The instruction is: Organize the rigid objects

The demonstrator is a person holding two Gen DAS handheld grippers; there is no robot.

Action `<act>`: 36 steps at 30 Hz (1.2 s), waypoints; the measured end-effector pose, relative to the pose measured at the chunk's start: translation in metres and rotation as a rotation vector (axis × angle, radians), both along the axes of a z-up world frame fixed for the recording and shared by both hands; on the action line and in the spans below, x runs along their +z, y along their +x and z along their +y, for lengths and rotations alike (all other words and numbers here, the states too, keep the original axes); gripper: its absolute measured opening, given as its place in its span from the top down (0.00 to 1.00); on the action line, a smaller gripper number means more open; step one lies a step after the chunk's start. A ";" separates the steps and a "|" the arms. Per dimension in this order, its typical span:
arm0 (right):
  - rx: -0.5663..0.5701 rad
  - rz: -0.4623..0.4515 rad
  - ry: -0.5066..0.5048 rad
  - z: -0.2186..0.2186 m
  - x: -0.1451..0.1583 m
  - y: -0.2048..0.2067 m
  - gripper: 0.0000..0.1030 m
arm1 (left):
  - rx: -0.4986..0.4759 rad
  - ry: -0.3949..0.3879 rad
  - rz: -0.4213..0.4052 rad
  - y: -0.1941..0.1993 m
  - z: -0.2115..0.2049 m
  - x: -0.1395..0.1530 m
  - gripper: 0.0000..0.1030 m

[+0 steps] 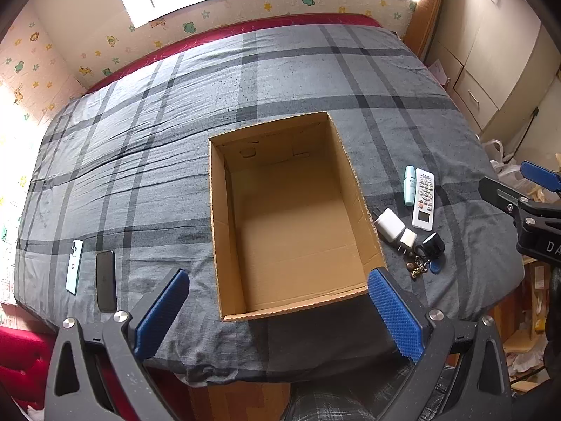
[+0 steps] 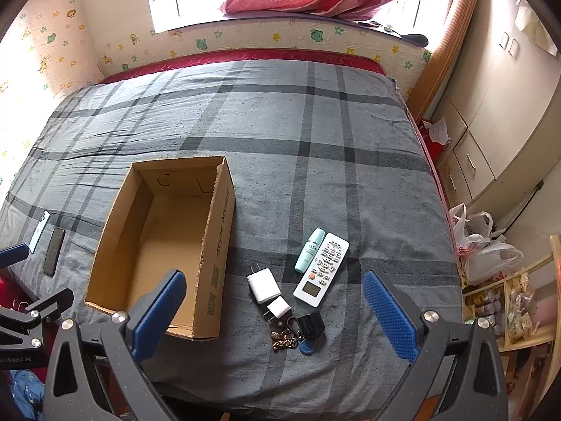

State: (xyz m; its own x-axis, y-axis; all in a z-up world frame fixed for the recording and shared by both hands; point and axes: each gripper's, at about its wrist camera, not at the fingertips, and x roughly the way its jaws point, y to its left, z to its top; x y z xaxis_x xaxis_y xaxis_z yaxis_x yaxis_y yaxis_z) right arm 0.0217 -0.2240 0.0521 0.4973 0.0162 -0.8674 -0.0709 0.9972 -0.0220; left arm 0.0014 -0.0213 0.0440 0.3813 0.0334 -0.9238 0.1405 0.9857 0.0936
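Both my tongs hang wide apart and empty above the near edge of the bed: the left tongs (image 1: pixel 277 312) before the open cardboard box (image 1: pixel 291 217), the right tongs (image 2: pixel 273 315) over the cluster beside it. I'd judge nothing is packed yet. Best start with the white remote (image 2: pixel 322 269), gripping across its narrow width, since the soft plaid cover (image 2: pixel 315 133) gives under pressure. The teal tube (image 2: pixel 310 249) touches it, so I'd lift straight up. The two white chargers (image 2: pixel 263 285), black cap (image 2: pixel 310 325) and keys (image 2: pixel 284 341) crowd together; how they overlap is hard to make out. Two phones (image 1: pixel 90 270) lie left of the box
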 end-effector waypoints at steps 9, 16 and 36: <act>0.028 -0.008 0.005 -0.001 0.003 0.004 0.00 | 0.028 0.006 -0.013 -0.001 -0.002 0.005 0.00; 0.046 -0.006 -0.001 -0.002 0.003 0.006 0.00 | 0.041 0.007 -0.008 -0.001 -0.003 0.006 0.00; -0.008 0.004 -0.054 0.000 -0.010 0.012 0.00 | -0.057 -0.010 0.017 0.044 0.022 -0.029 0.00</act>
State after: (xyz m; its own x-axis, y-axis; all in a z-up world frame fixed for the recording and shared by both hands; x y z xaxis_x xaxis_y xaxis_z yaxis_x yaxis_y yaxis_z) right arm 0.0334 -0.2244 0.0422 0.4941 -0.0347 -0.8687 -0.0635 0.9951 -0.0758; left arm 0.0456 0.0005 0.0155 0.3663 0.0031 -0.9305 0.1977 0.9769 0.0811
